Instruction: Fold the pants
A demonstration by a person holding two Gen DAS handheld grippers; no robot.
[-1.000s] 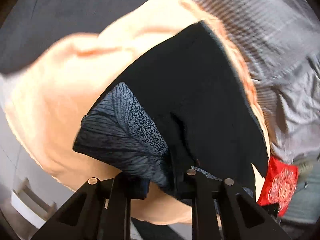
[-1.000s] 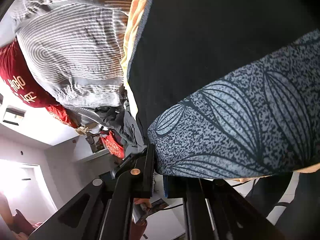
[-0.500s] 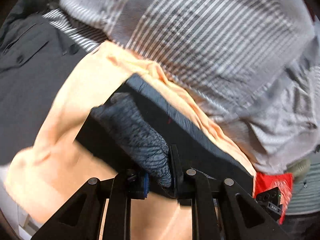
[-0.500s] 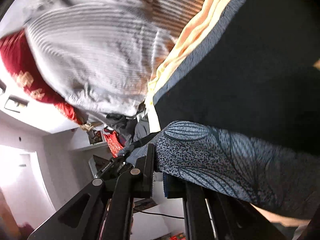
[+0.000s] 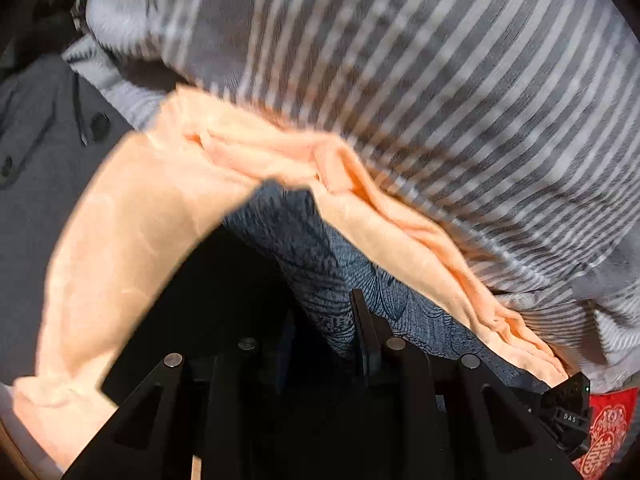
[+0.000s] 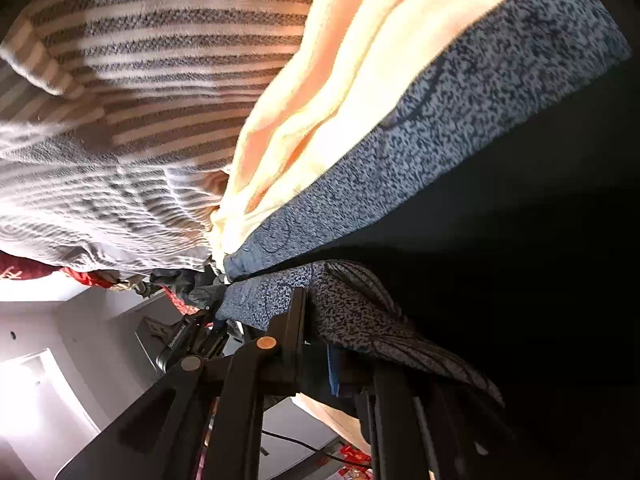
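The pants [image 5: 320, 256] are dark with a blue-grey leaf-print band, and they lie on a peach sheet [image 5: 132, 240]. My left gripper [image 5: 324, 332] is shut on the printed edge, low against the sheet. In the right wrist view the pants [image 6: 460, 112] fill the right side, with a doubled printed edge. My right gripper [image 6: 340, 320] is shut on that printed edge [image 6: 360, 308]. Most of the black cloth is in shadow.
A grey-and-white striped blanket [image 5: 440, 100] is bunched just behind the sheet and also shows in the right wrist view [image 6: 140, 80]. A dark grey buttoned garment [image 5: 40, 152] lies at the left. A red cushion [image 5: 604, 436] sits at the lower right.
Both grippers have carried the held pants edge forward and down toward the striped blanket. The pants now lie doubled over, and the black panel has dropped out of sight.
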